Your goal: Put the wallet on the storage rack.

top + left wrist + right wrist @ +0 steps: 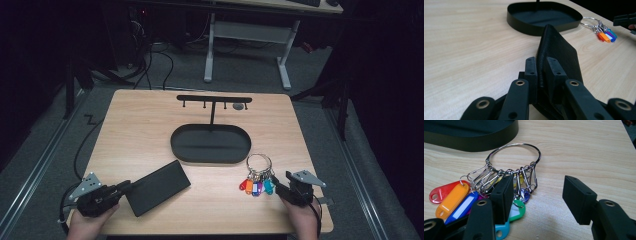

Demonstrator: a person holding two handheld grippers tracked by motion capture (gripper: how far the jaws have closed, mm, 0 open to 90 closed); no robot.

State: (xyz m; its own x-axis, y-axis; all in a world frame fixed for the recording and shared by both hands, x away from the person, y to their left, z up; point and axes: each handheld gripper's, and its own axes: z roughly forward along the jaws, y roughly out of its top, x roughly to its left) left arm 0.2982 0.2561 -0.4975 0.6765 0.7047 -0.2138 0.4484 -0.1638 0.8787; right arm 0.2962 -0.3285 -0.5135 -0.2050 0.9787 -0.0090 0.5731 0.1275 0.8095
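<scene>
A black wallet (157,187) lies tilted near the table's front left, one short end raised. My left gripper (125,187) is shut on that end; in the left gripper view the pads (531,68) pinch the wallet's (560,50) edge, my left gripper (541,67) pointing toward the tray. A metal key ring (259,162) with several coloured tags (256,186) lies at the front right. My right gripper (276,186) stands open just right of the tags. In the right gripper view the ring (514,144) and tags (451,200) lie ahead, and my right gripper (539,195) has one pad over the clips.
A black oval tray (175,145) sits mid-table, with a post carrying a hook bar (214,99) behind it. The tray rim (524,26) lies beyond the wallet. A cable (80,150) hangs off the table's left edge. A white desk frame (285,65) stands on the floor beyond.
</scene>
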